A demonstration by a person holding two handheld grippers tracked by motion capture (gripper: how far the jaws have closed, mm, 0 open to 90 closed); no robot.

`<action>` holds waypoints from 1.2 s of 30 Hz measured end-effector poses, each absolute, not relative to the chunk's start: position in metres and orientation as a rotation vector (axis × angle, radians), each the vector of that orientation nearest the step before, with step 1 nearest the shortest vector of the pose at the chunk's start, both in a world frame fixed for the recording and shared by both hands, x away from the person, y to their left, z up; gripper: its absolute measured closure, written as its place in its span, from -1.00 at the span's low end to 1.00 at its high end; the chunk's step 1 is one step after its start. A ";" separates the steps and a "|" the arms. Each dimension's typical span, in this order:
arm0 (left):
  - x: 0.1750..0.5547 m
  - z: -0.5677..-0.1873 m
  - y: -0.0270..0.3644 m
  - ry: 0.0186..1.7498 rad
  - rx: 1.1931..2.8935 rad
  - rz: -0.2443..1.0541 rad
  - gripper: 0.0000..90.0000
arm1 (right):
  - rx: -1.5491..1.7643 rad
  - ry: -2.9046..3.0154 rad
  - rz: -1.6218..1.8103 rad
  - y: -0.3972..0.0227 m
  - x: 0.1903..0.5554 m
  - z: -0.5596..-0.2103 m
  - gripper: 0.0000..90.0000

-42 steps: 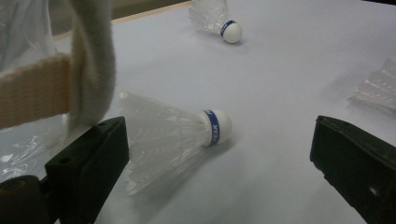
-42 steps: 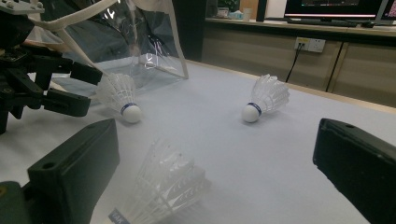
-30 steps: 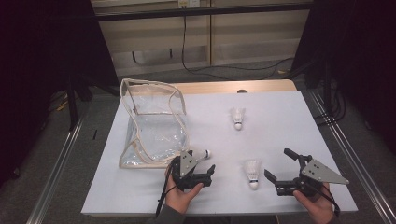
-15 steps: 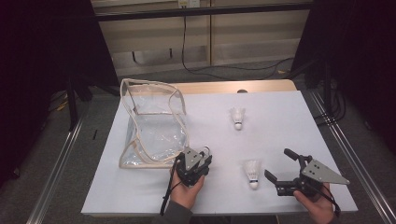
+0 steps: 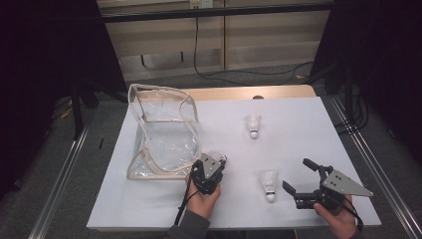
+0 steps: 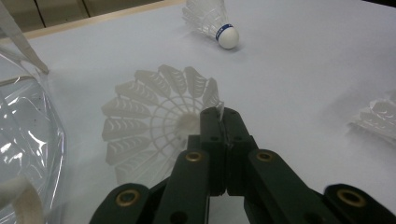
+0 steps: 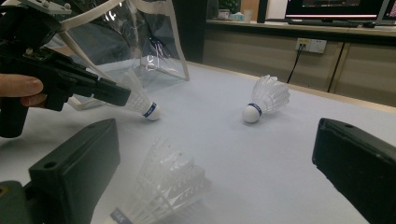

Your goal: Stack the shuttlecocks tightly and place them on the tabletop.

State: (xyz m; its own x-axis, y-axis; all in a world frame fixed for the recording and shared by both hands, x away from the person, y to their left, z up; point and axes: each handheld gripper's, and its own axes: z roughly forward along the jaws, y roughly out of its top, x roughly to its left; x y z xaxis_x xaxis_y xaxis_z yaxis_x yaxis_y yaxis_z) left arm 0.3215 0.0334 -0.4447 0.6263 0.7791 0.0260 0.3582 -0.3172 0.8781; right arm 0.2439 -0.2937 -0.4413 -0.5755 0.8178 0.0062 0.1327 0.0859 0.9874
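At the near edge of the desk (image 5: 149,209), the right gripper (image 5: 304,180) rests in the person's right hand near the near right corner. Its jaws stand wide apart with nothing between them. Just beside its left jaw lies the near shuttlecock (image 5: 268,182), on its side, cork toward the near edge; in the right gripper view its skirt lies between the two jaws but clear of both.

Left of centre along the near edge, the left hand (image 5: 201,201) holds the left gripper (image 5: 213,164). Its jaws have just been closing and now stand together, clamped on the rim of the held shuttlecock (image 6: 159,121). In the left gripper view the feathered skirt opens toward the camera, with one edge of the skirt pinched between the jaws. In the right gripper view the same shuttlecock's cork points away from the left gripper and sits on or just above the desk surface; which one cannot be told.

Just beyond the left gripper, toward the far left corner, stands the clear plastic bag (image 5: 161,132) with cream edging, its mouth open.

Toward the far edge, right of the bag and well apart from it, lies the far shuttlecock (image 5: 253,125).
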 end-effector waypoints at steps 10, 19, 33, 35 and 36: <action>0.323 -0.440 0.026 0.902 1.882 0.570 1.00 | 0.940 1.793 1.533 -0.294 0.244 -0.441 -0.99; 0.327 -0.431 0.015 0.905 1.866 0.562 0.99 | 0.938 1.792 1.538 -0.295 0.243 -0.441 -0.99; 0.342 -0.426 0.000 0.943 1.841 0.575 0.99 | 0.943 1.786 1.541 -0.296 0.243 -0.441 -0.99; 0.343 -0.426 -0.002 0.948 1.835 0.579 0.98 | 0.940 1.787 1.541 -0.296 0.243 -0.441 -0.99; 0.343 -0.427 -0.004 0.949 1.834 0.579 0.98 | 0.941 1.788 1.541 -0.296 0.243 -0.442 -0.99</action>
